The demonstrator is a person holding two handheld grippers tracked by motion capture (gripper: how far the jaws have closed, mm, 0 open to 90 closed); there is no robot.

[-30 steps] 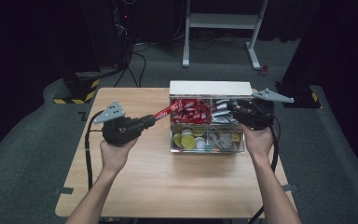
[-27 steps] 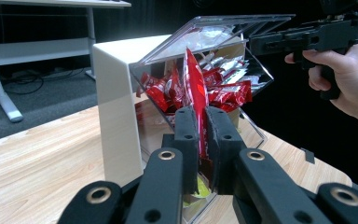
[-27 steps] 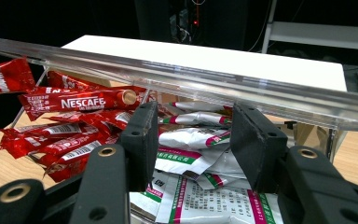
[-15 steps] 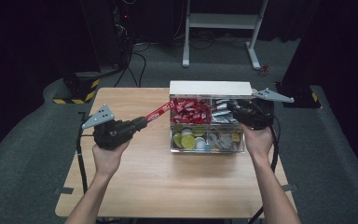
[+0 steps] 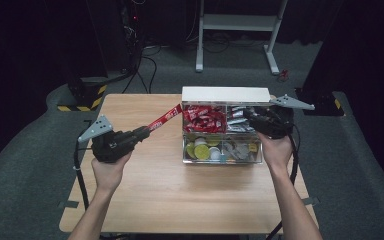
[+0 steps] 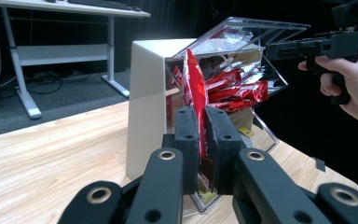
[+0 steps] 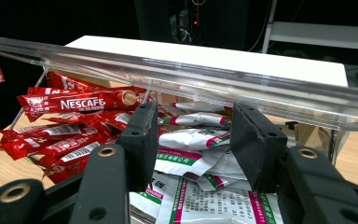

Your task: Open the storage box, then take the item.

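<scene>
My left gripper [image 5: 144, 131] is shut on the lower end of a red Nescafe stick sachet [image 5: 165, 117], held in the air left of the clear organiser box [image 5: 225, 95]. In the left gripper view the sachet [image 6: 195, 79] rises upright between the closed jaws of the left gripper [image 6: 202, 114]. My right gripper [image 5: 248, 114] sits at the box's back right compartment. Its jaws stand open under the raised clear lid [image 7: 168, 65], over white and green sachets [image 7: 191, 140]. More red sachets [image 7: 70, 121] fill the back left compartment.
The box's front compartments hold round yellow and white capsules [image 5: 200, 150] and small packets [image 5: 237, 149]. Bare wooden table [image 5: 180, 200] lies in front and to the left. A white desk frame [image 5: 240, 22] and cables stand on the floor beyond the table.
My left gripper has drawn back to the left with the red sachet, pulling it out of the box. The right gripper has stayed at the lid.
</scene>
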